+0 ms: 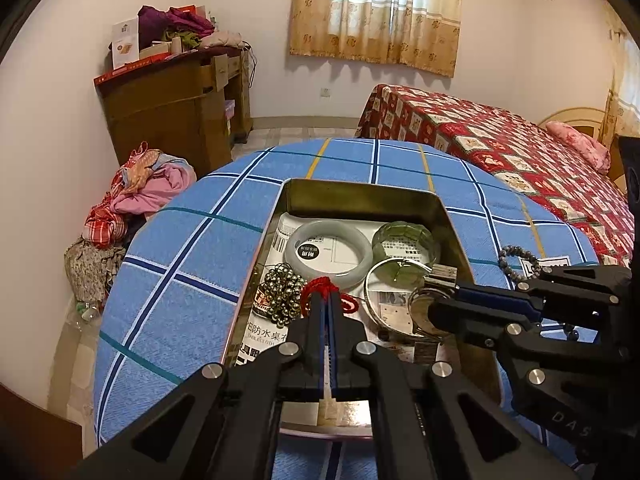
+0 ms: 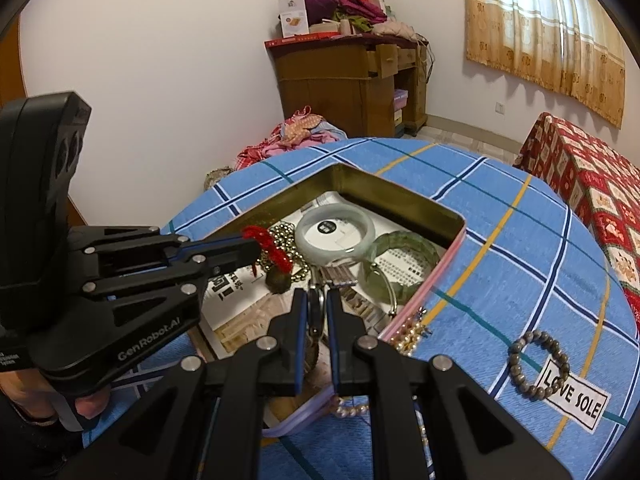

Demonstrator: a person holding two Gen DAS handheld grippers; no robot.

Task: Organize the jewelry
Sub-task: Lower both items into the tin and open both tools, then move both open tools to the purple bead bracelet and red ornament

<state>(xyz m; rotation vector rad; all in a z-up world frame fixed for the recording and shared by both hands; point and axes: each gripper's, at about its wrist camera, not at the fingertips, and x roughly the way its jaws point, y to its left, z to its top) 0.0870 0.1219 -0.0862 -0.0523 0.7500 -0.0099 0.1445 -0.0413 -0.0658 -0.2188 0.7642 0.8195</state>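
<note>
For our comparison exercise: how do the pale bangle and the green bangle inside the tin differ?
The pale bangle is milky grey-white with a smooth, rounded band; the green bangle is translucent green with a flatter, wider band. The pale one looks slightly larger. Both lie flat on printed paper in the tin.
</note>
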